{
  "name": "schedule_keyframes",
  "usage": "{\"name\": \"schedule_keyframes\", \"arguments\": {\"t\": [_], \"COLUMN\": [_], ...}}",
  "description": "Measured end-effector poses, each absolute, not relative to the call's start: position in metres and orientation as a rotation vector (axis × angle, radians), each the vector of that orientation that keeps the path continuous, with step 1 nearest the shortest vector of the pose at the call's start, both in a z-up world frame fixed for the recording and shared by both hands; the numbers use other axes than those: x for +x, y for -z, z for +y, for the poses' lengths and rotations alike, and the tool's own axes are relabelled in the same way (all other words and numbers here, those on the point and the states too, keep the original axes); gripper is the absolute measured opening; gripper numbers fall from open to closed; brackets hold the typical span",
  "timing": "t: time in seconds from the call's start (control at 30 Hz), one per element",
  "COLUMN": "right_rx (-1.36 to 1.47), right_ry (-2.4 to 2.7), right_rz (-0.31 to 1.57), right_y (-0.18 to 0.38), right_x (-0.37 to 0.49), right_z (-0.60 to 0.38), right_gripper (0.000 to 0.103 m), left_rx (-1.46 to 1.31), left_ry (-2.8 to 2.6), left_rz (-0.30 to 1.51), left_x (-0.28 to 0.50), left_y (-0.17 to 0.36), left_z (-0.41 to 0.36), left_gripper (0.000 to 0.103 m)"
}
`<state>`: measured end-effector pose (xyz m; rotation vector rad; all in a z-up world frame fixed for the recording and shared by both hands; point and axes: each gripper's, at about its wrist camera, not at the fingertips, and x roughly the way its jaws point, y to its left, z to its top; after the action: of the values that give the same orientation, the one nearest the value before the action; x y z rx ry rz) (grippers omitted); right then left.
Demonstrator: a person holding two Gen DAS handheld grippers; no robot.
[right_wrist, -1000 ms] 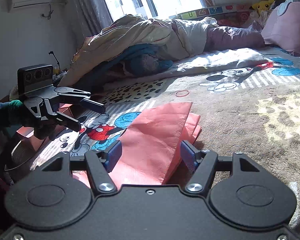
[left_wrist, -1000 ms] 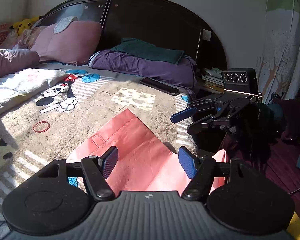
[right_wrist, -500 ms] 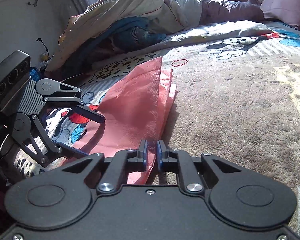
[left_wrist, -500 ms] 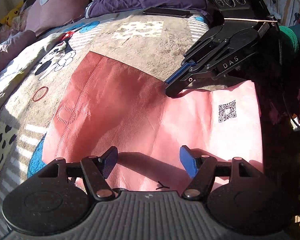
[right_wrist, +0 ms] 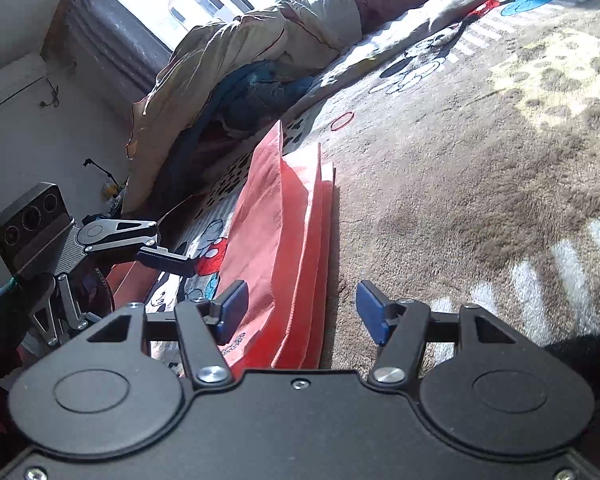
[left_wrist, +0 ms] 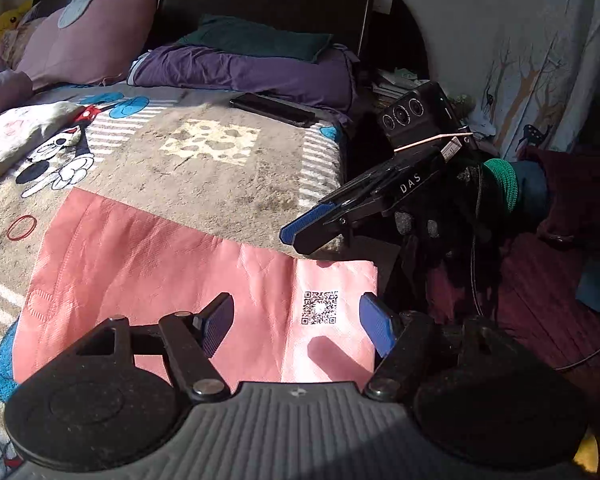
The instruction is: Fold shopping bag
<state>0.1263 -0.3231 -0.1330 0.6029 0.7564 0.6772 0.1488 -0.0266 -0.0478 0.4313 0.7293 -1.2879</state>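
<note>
The left gripper (left_wrist: 296,322) hovers low over the near end of the pink shopping bag (left_wrist: 160,280), its blue pads spread wide and holding nothing. The right gripper (right_wrist: 300,312) is likewise spread apart, straddling the bag's stacked folded edges without pinching them; seen from the left wrist it (left_wrist: 300,234) hangs just above the bag's far edge, tilted down from a dark-gloved hand (left_wrist: 452,220) with a green cuff. The bag lies flat on the brown cartoon-print blanket (left_wrist: 228,184) at the bed's side edge. Only the left view shows the QR code (left_wrist: 320,307) on the bag's paler end panel, a black phone (left_wrist: 274,109) and the purple pillow (left_wrist: 244,74); only the right view shows the bag's layered edges (right_wrist: 312,240) and a rumpled quilt (right_wrist: 260,48) below the window. A red rubber band (left_wrist: 21,227) lies beside the bag. Half a second ago the right pads were pressed together on the bag's edge; now they have released it.
</note>
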Motion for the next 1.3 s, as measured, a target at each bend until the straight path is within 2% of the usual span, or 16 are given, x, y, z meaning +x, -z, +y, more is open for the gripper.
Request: {"name": "schedule_keyframes", "arguments": {"t": [0.1,0.13,0.17,0.2,0.23,0.33,0.47,0.6,0.7,0.77,0.9,0.97,1.13,1.3], "right_rx": [0.611,0.606,0.601,0.597,0.592,0.577,0.553,0.547,0.366,0.254,0.135,0.053,-0.015,-0.025], "right_ry": [-0.672,-0.668,-0.665,-0.661,-0.658,-0.647,-0.631,-0.598,-0.576,-0.605,-0.769,-0.817,-0.795,-0.839], "right_rz": [0.748,0.742,0.736,0.731,0.725,0.707,0.699,0.677,0.552,0.427,0.314,0.351,0.607,0.587], "right_y": [0.134,0.135,0.135,0.136,0.136,0.137,0.140,0.140,0.118,0.099,0.081,0.082,0.128,0.135], "right_x": [0.132,0.136,0.140,0.144,0.148,0.159,0.175,0.170,0.158,0.146,0.139,0.143,0.185,0.189], "right_z": [-0.316,-0.312,-0.308,-0.303,-0.299,-0.286,-0.273,-0.277,-0.272,-0.267,-0.249,-0.239,-0.233,-0.243], "right_gripper": [0.059,0.054,0.050,0.033,0.027,0.018,0.017,0.017,0.017,0.018,0.017,0.017,0.016,0.012], "left_rx": [0.587,0.763,0.817,0.869,0.920,1.067,0.955,0.672,0.543,0.528,0.561,0.580,0.593,0.591], "left_ry": [1.306,1.259,1.212,1.164,1.115,0.965,0.992,1.023,1.037,1.050,1.045,1.026,0.992,1.000], "left_rz": [0.755,0.738,0.722,0.706,0.689,0.636,0.713,0.728,0.706,0.702,0.714,0.733,0.770,0.729], "left_x": [0.121,0.109,0.110,0.112,0.114,0.118,0.140,0.154,0.159,0.155,0.150,0.152,0.159,0.155], "left_y": [0.061,0.073,0.076,0.079,0.082,0.091,0.082,0.063,0.055,0.058,0.074,0.083,0.101,0.103], "left_z": [-0.043,-0.051,-0.052,-0.052,-0.052,-0.054,-0.034,-0.007,0.006,0.003,-0.010,-0.012,-0.006,-0.004], "left_gripper": [0.069,0.069,0.069,0.067,0.066,0.062,0.062,0.062,0.062,0.062,0.062,0.062,0.062,0.062]}}
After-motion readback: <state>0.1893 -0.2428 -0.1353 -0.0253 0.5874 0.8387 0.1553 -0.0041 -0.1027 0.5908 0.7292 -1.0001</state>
